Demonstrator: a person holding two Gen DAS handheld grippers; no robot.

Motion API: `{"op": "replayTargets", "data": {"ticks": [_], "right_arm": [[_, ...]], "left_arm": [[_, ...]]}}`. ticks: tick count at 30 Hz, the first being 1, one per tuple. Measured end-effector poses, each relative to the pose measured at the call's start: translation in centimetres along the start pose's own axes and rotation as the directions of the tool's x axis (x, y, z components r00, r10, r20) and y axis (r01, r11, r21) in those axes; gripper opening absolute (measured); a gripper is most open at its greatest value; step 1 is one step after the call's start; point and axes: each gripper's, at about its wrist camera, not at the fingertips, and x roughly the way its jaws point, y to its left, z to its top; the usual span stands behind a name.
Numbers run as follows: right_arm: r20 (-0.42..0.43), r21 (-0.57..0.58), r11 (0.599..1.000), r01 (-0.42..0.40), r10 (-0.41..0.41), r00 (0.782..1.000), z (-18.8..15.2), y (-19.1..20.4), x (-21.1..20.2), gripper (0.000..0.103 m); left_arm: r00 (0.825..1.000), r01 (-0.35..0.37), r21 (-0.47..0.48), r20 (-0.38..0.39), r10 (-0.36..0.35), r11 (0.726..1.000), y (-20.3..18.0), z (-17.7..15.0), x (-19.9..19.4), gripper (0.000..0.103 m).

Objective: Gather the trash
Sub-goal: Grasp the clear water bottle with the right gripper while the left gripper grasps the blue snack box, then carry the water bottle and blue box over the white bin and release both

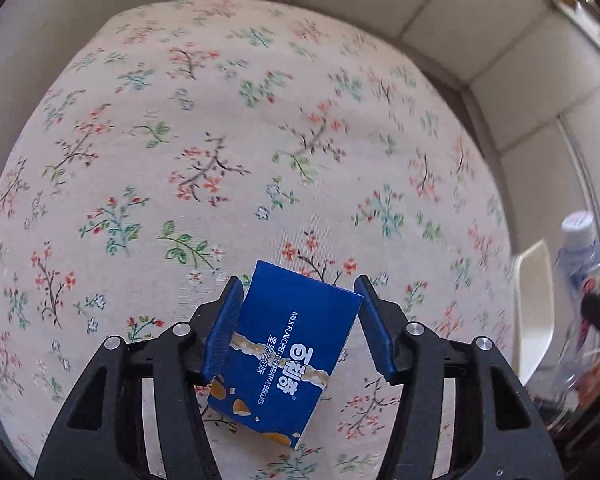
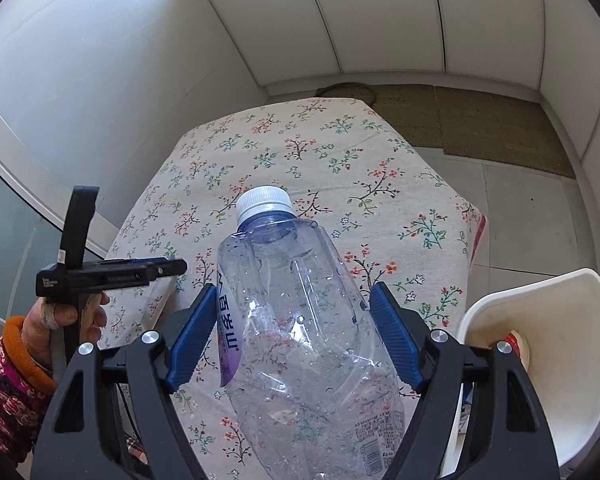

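Closest to the lens, the right gripper (image 2: 295, 287) is clamped on an empty clear water bottle (image 2: 300, 340). Its blue pads press on opposite sides of the body, just above the purple label. The bottle hangs clear of the table with its white cap (image 2: 264, 200) pointing away, which suggests it is being carried rather than set down. Droplets cling to the inside wall, and the thin plastic will likely give under a harder squeeze.

Just to the right and lower stands a white bin (image 2: 560, 340) beside the table's edge, with something red and white already in it. It looks like the bottle's destination.

At the left wrist, the left gripper (image 1: 299, 280) points steeply down over a blue biscuit box (image 1: 288, 352) lying flat on the table's floral tablecloth (image 1: 220, 140). The box sits askew between the pads. The left pad is against its long edge and the right pad meets only its far corner. I cannot tell whether they actually squeeze it yet. Being crooked, the box may twist as the grip tightens.

From the right wrist, the person's hand (image 2: 60, 320), in a patterned sleeve (image 2: 4, 380) with an orange cuff, holds that left tool over the table's left side.

Beyond the table, woven mats (image 2: 480, 120) lie on the tiled floor before pale cabinet doors.
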Motion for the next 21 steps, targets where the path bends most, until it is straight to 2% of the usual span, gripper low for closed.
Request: {"op": "replayTargets", "data": {"ticks": [1, 3, 7, 10, 14, 21], "right_arm": [[0.005, -0.002, 1.000, -0.001, 0.001, 1.000, -0.1, 0.1, -0.2, 0.075], [0.016, -0.007, 1.000, -0.008, 0.008, 1.000, -0.2, 0.3, -0.6, 0.075], [0.054, -0.016, 1.000, -0.015, 0.016, 0.998, -0.2, 0.4, -1.8, 0.075], [0.091, -0.016, 1.000, -0.018, 0.019, 0.996, -0.2, 0.4, -2.9, 0.075], [0.157, -0.017, 1.000, -0.014, 0.016, 0.987, -0.4, 0.0, -4.9, 0.075], [0.278, 0.009, 1.000, 0.012, -0.014, 0.960, -0.9, -1.7, -9.1, 0.075]], "left_arm": [[1.000, 0.018, -0.017, 0.013, -0.017, 1.000, 0.2, 0.0, -0.5, 0.055], [0.997, 0.067, -0.045, 0.044, -0.065, 0.997, -0.6, -2.4, -2.6, 0.054], [0.986, 0.123, -0.046, 0.122, -0.117, 0.991, -3.1, -3.1, -5.0, 0.055], [0.967, 0.156, -0.021, 0.209, -0.149, 0.987, -4.9, -3.4, -7.4, 0.055], [0.942, 0.177, 0.004, 0.289, -0.170, 0.984, -7.8, -3.4, -9.8, 0.054], [0.905, 0.213, 0.056, 0.364, -0.219, 0.975, -13.1, -3.7, -12.5, 0.055]]}}
